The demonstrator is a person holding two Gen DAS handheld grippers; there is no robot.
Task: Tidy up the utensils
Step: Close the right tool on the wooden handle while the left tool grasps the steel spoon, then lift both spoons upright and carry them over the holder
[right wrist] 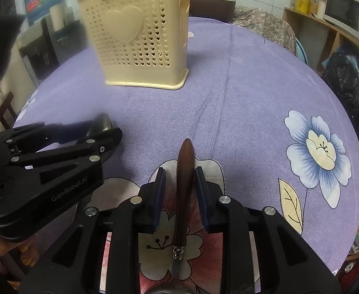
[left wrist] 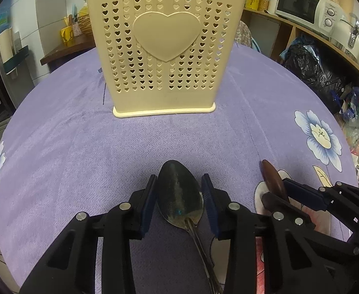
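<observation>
A metal spoon (left wrist: 179, 196) lies on the purple cloth with its bowl pointing at the cream heart-pattern utensil holder (left wrist: 166, 49). My left gripper (left wrist: 179, 177) is shut on the spoon's bowl, one pad on each edge. In the right wrist view the same gripper (right wrist: 106, 127) sits at the left over the spoon bowl (right wrist: 102, 122). My right gripper (right wrist: 180, 169) stands open astride a brown wooden handle (right wrist: 185, 171) that has a metal ferrule; a gap shows on the handle's left side. The holder (right wrist: 135, 41) stands upright behind, with dark wooden utensils sticking out of it.
A purple tablecloth (left wrist: 69, 134) with flower prints covers the round table. A shelf with a microwave (left wrist: 299, 5) and a black bag (left wrist: 309, 66) stand to the right beyond the table's edge. Fingers with glitter nails (right wrist: 27, 254) show at the lower left.
</observation>
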